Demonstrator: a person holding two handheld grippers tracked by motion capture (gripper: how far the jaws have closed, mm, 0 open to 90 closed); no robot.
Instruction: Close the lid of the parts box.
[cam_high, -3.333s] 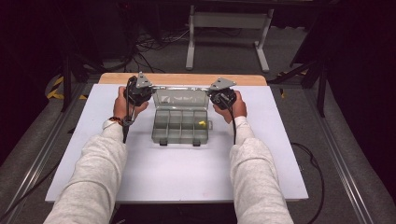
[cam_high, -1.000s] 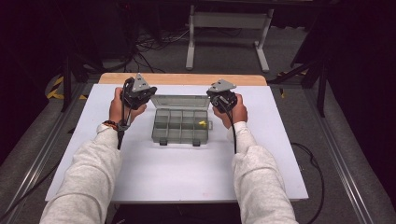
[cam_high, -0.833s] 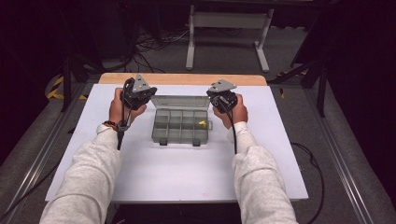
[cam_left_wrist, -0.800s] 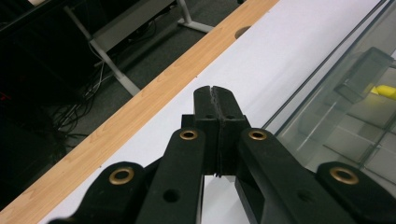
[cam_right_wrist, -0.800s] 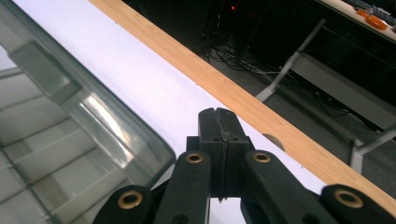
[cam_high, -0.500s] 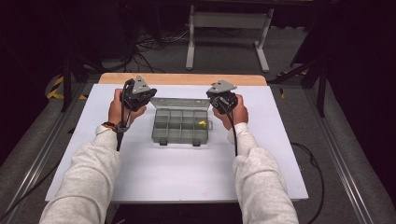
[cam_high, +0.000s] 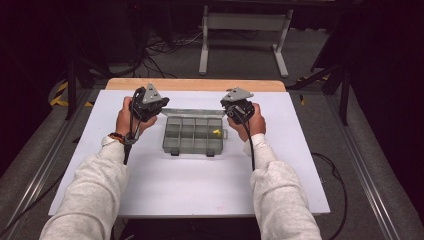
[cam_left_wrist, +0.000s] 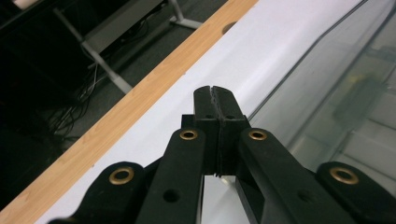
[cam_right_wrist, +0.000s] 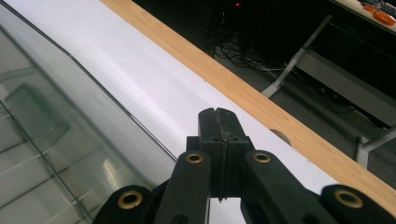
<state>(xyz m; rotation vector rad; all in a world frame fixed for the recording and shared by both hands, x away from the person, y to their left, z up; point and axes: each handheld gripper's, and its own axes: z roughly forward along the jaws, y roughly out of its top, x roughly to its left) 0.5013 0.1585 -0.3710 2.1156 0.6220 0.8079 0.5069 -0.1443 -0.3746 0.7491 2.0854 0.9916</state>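
Count taken from the high view. One table (cam_high: 190, 185), white-topped, with one wooden strip (cam_high: 195, 84) along its 12 o'clock edge. One clear compartment box (cam_high: 194, 136) at centre, with one lid (cam_high: 187, 112) raised on its 12 o'clock side. Compartments: two rows of four, eight counted. One small yellow item (cam_high: 216, 132), in a compartment at the box's 3 o'clock end. Two grippers: left gripper (cam_high: 148, 103) at 9 o'clock of the box, right gripper (cam_high: 237, 106) at 3 o'clock. One metal stand (cam_high: 245, 22) on the floor at 12 o'clock.

Closed hand-held gripper (cam_left_wrist: 215, 95) beside clear lid (cam_left_wrist: 336, 88)
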